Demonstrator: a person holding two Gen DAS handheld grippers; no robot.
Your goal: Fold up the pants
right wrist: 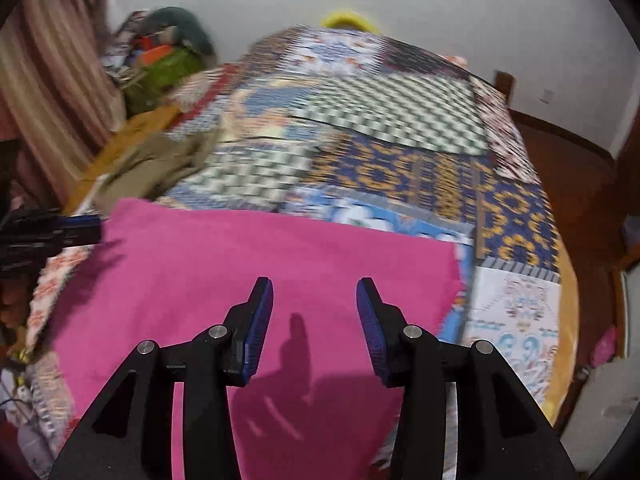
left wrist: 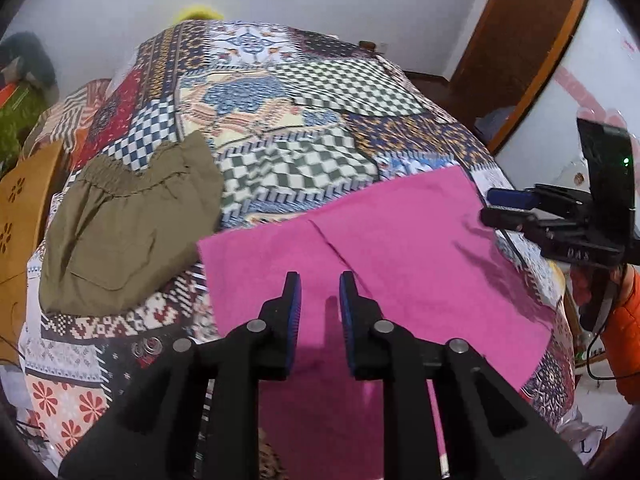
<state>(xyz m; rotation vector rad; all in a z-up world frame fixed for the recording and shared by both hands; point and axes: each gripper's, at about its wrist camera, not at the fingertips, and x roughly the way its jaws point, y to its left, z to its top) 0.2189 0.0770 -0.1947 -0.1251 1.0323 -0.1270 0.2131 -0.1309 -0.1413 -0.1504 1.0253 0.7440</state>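
Observation:
Pink pants (left wrist: 400,248) lie flat on the patchwork bedspread (left wrist: 280,112), with a seam line running across their middle. My left gripper (left wrist: 319,280) hovers over their near part, jaws a little apart with nothing between them. In the right wrist view the pink pants (right wrist: 240,264) fill the foreground, and my right gripper (right wrist: 314,284) hangs above them, open and empty. The right gripper (left wrist: 508,208) also shows at the pants' right edge, and the left gripper (right wrist: 80,226) at their left edge.
Folded olive pants (left wrist: 128,232) with an elastic waistband lie to the left of the pink ones. A brown perforated panel (left wrist: 20,216) stands at the bed's left side. A wooden door frame (left wrist: 532,52) is at the right, and an orange sleeve (left wrist: 624,320) is near the bed's right edge.

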